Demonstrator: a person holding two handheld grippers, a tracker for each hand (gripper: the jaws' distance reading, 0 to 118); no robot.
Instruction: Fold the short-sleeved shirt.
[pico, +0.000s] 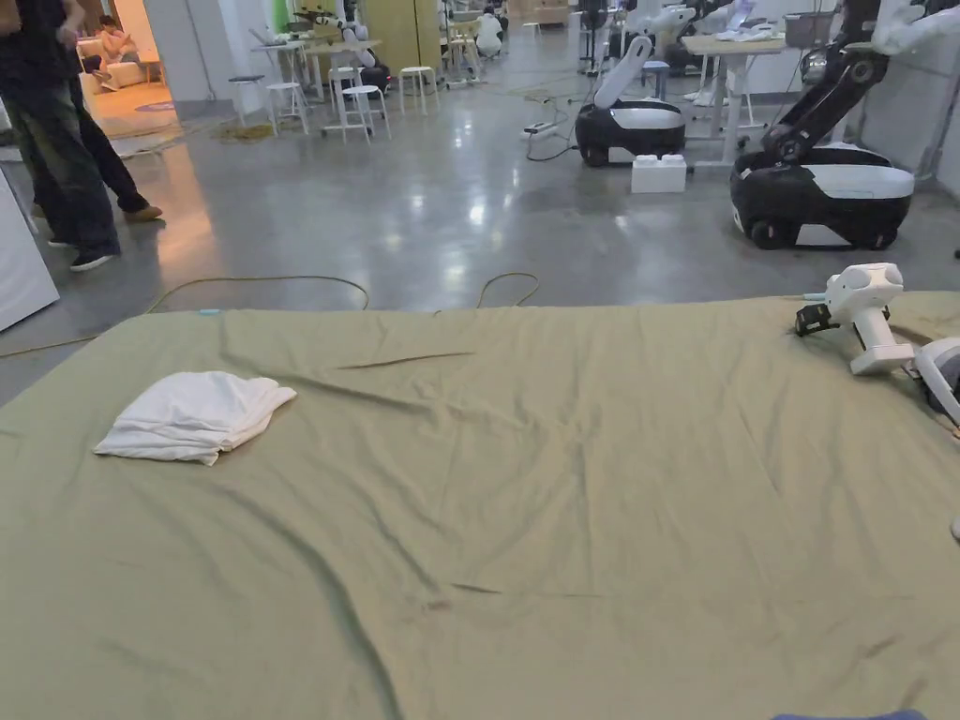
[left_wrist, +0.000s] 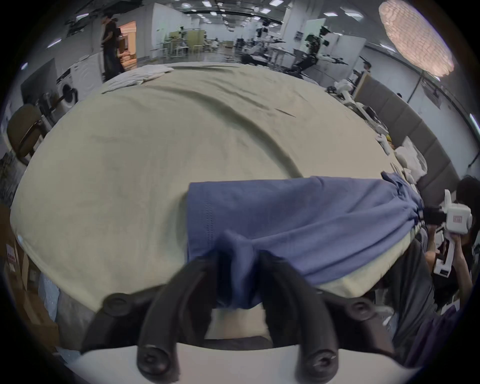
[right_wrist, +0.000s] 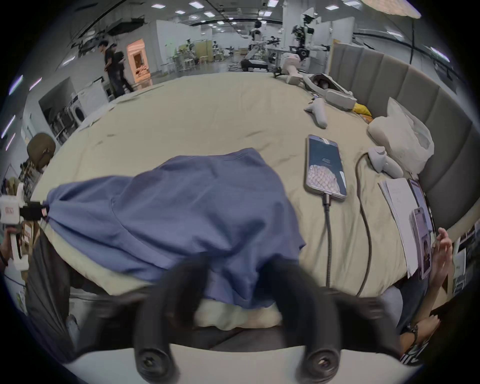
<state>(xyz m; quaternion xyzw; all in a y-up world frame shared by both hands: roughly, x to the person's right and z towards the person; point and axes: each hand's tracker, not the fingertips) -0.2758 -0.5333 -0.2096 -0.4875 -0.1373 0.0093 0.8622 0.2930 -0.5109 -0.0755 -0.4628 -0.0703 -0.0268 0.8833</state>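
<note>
The blue shirt (left_wrist: 298, 220) was held at the near edge of the bed (left_wrist: 130, 169), stretched crosswise between the two tongs — its long axis ran from one to the other, along that edge. In the left gripper view, the left tongs (left_wrist: 237, 262) were seen clenched on a bunched fold of the cloth, one jaw on each side of it, and the rest of the shirt was spread away to their right, ending at the right tongs (left_wrist: 428, 215), where the fabric was gathered to a point. In the right gripper view, the right tongs (right_wrist: 233, 270) were blurred; cloth was draped between and over the jaws, and a grip was judged likely, though it could not be told for certain whether both jaws pressed on it. From there the shirt was seen to run off to the left, to the left tongs (right_wrist: 42, 211).

Ahead of both tongs lay open sheet; a phone (right_wrist: 326, 167) on its cable lay just beside the shirt, right of the right tongs. The coming move was judged to turn on this — both held ends being carried forward together, away from the edge, so that the shirt could be laid flat. Neither hand was nearer; the pull had to be shared.
</note>
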